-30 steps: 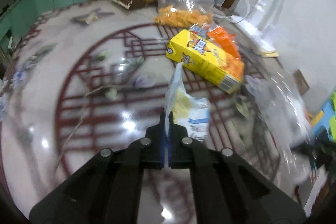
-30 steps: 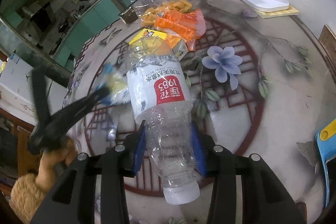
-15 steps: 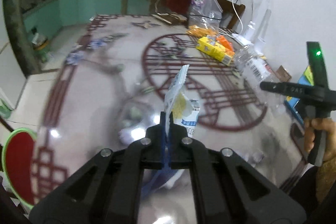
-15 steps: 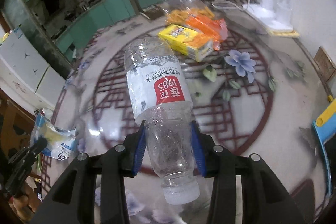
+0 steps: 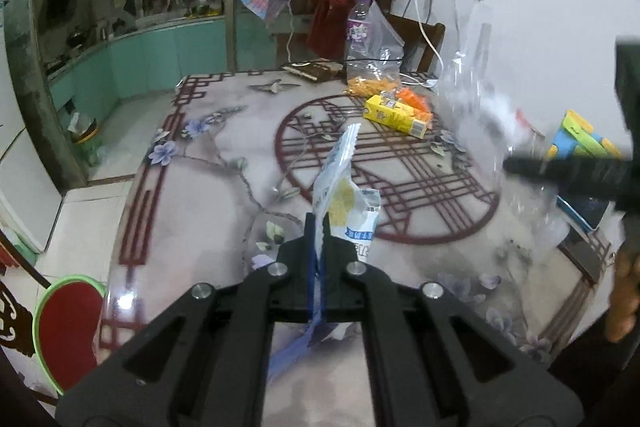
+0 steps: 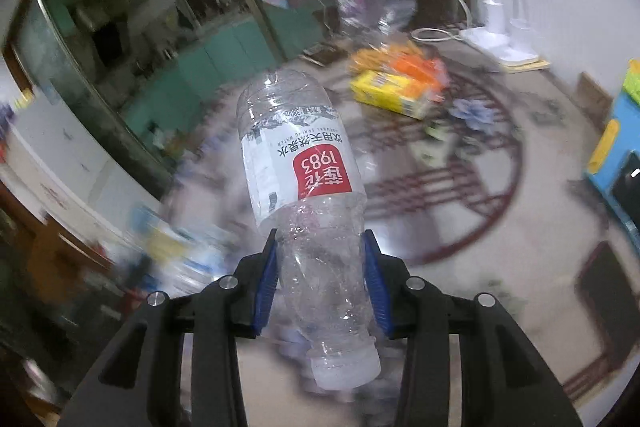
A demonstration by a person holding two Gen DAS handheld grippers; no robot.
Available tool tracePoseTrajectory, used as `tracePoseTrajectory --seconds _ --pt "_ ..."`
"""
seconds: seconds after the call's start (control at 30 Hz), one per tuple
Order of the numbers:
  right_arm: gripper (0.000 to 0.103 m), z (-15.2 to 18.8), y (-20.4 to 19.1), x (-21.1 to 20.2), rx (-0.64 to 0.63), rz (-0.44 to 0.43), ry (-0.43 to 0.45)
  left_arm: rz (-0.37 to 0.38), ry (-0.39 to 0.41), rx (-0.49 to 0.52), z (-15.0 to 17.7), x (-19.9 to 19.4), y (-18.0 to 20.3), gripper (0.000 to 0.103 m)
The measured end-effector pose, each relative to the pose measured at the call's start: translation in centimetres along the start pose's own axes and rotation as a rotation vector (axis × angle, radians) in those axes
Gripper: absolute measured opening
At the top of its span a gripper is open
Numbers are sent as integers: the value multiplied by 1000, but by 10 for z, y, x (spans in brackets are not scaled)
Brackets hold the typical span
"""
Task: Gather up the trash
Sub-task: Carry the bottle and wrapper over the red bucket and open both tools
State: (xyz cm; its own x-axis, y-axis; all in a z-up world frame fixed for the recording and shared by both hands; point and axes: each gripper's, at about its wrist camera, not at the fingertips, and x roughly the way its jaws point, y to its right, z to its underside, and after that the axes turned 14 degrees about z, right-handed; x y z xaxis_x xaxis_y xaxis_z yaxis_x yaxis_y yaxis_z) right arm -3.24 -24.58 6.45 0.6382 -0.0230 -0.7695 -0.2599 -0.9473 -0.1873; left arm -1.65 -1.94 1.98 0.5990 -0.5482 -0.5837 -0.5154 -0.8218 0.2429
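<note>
Crinkled clear plastic makes up the water bottle (image 6: pixel 304 187), a ribbed, dented cylinder with a white and red label printed "1983". The right gripper (image 6: pixel 320 279) clamps it around the lower body between blue pads (image 6: pixel 268 283), so the bottle is lifted above the table (image 6: pixel 460 227). Its long axis runs away from the camera and tilts slightly to the left, with the flat base nearest the lens and the open neck end farthest away. In the left wrist view the same bottle shows only as a pale, motion-blurred shape at the right edge.

The left gripper (image 5: pixel 318 227) is clenched flat on a thin snack wrapper (image 5: pixel 340 195), a glossy blue, white and yellow film packet with a serrated top edge. The wrapper stands nearly upright out of the closed black fingers (image 5: pixel 298 247), its long axis rising away from them and its crumpled lower part bulging to the right, also clear of the table (image 5: pixel 208 195).

The table has a smooth, shiny surface printed with a dark red lattice circle and pale purple flowers. On its far side lie a rectangular yellow carton (image 5: pixel 394 115), an orange packet (image 5: pixel 412 99) touching it, and a clear zip bag (image 5: pixel 374 63) holding orange snacks and a purple-labelled bottle.
</note>
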Motion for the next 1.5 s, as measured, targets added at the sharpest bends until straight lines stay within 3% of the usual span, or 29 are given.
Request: tracePoseTrajectory --seconds 0.07,0.17,0.3,0.43,0.67,0.87,1.17,1.5 --pt "39 -6 -17 -10 -30 -35 55 3 -9 -30 3 1 -6 1" --pt "39 -7 -35 -8 -115 9 139 -28 -21 -21 5 4 -11 1" --pt "39 -11 -34 19 -69 -53 92 -47 -30 -28 8 6 -16 1" --pt "39 -9 -32 35 -94 1 108 -72 -53 -28 13 10 -21 1" --pt "39 2 -5 51 -44 -2 47 -73 -64 -47 17 10 -25 1" --pt "39 4 -3 45 -43 -9 57 -83 -64 -33 19 8 -22 1" --pt "39 13 -24 39 -119 -16 64 -90 10 -73 9 -18 -35 1" --pt "39 31 -55 47 -209 -6 42 -140 94 -217 17 -67 -91 1"
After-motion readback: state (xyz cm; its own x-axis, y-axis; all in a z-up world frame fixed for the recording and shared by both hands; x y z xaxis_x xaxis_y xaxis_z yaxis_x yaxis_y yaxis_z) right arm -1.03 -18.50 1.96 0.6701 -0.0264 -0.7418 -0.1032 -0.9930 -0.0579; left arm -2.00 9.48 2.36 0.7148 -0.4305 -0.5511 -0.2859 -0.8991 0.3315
